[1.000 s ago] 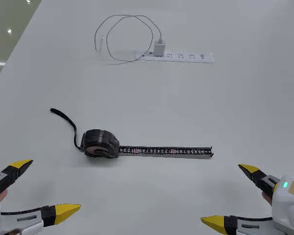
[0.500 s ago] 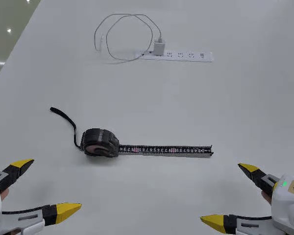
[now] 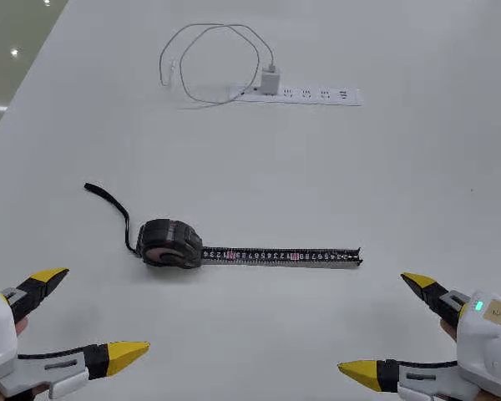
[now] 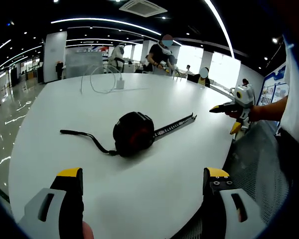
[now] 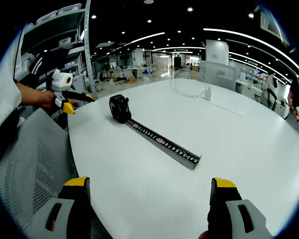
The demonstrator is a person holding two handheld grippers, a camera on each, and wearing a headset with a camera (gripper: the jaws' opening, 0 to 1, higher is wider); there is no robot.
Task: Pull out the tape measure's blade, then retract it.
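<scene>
A black tape measure (image 3: 169, 244) lies on the white table (image 3: 317, 167), its blade (image 3: 280, 256) pulled out to the right and lying flat, a black wrist strap (image 3: 108, 205) trailing to the left. The case (image 4: 133, 133) and blade (image 4: 175, 125) also appear in the left gripper view, and the case (image 5: 120, 107) and blade (image 5: 164, 143) in the right gripper view. My left gripper (image 3: 88, 322) hovers open near the table's front left, well short of the case. My right gripper (image 3: 392, 330) is open at the front right, below the blade's tip (image 3: 359, 256). Neither touches anything.
A white power strip (image 3: 313, 94) with a plugged charger (image 3: 270, 82) and a looped white cable (image 3: 209, 63) lies at the far side. A mesh chair (image 5: 35, 164) stands by the table edge. People stand far behind the table.
Both grippers have edged slightly inward and forward; the tape measure and its blade have not moved.
</scene>
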